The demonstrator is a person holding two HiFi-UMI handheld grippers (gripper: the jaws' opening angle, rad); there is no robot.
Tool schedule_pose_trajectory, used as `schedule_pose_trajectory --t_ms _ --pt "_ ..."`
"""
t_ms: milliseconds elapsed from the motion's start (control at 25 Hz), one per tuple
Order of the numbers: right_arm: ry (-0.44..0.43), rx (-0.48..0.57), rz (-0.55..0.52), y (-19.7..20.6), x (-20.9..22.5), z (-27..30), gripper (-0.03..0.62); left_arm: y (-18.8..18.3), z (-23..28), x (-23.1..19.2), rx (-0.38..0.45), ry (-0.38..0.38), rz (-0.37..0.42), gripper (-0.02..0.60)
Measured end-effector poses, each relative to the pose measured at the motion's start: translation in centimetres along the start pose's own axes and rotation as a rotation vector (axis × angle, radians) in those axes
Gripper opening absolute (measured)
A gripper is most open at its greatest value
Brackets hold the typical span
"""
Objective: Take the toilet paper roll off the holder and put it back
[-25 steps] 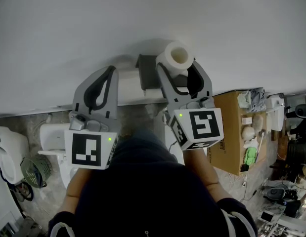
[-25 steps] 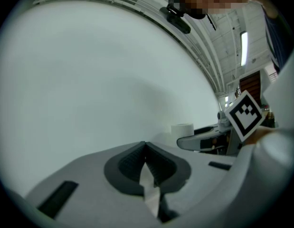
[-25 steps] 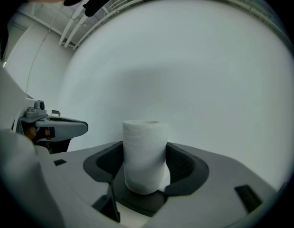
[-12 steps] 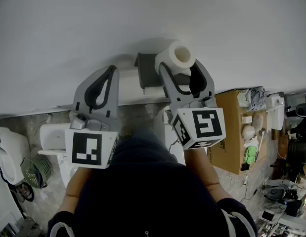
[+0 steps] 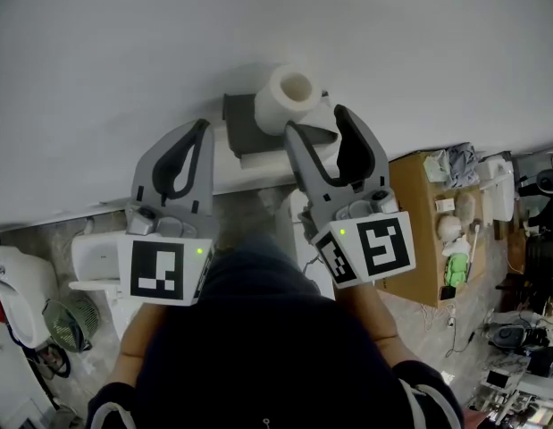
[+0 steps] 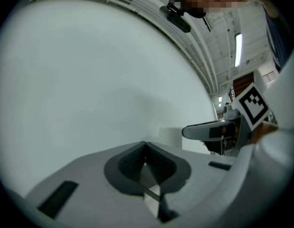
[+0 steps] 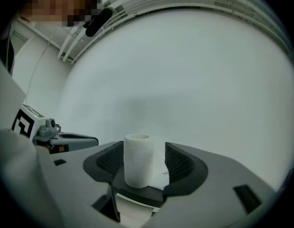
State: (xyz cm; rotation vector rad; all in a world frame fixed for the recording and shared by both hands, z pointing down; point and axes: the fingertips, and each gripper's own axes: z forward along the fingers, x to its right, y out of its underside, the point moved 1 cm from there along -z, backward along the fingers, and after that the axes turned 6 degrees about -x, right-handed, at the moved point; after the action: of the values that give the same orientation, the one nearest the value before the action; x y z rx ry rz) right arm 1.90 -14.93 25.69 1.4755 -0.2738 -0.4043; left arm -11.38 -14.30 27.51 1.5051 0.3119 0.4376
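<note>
Facing the big white wall (image 5: pixel 276 25), we hold both tools up toward it. Our right gripper (image 5: pixel 318 125) has its jaws spread wide with nothing clamped. Our left gripper (image 5: pixel 201 130), off to the left, has its jaws pressed together on nothing. On the far wall sits the dark holder (image 5: pixel 245 130), and the toilet paper roll (image 5: pixel 288 99) stands upright on it. The roll lines up with the gap between the right jaws, close to the left one; whether that pad touches it, we can't tell. Now, this fits two stages: a roll on its holder waiting to be lifted, or a roll set back with the jaws freshly released. Either way our judgement is the same: keep the right jaws wide and square to the roll, travel straight along its line, and no pad should knock it sideways.
</note>
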Motion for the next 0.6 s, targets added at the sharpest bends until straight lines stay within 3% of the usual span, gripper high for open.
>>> schedule_pose_trajectory --t_ms 80,240,600 --pt "0.009 0.03 0.014 -0.6 0.5 -0.9 0.24 -0.3 0.3 0.7 -0.002 0.01 0.001 0.002" --pt "0.062 0.068 0.026 -1.0 2.6 -2.7 0.043 -0.8 0.7 2.1 -0.015 0.01 -0.003 0.002" --pt "0.135 0.102 -0.079 -1.5 5.5 -5.6 0.015 -2.5 -0.1 5.8 -0.02 -0.036 0.019 0.002"
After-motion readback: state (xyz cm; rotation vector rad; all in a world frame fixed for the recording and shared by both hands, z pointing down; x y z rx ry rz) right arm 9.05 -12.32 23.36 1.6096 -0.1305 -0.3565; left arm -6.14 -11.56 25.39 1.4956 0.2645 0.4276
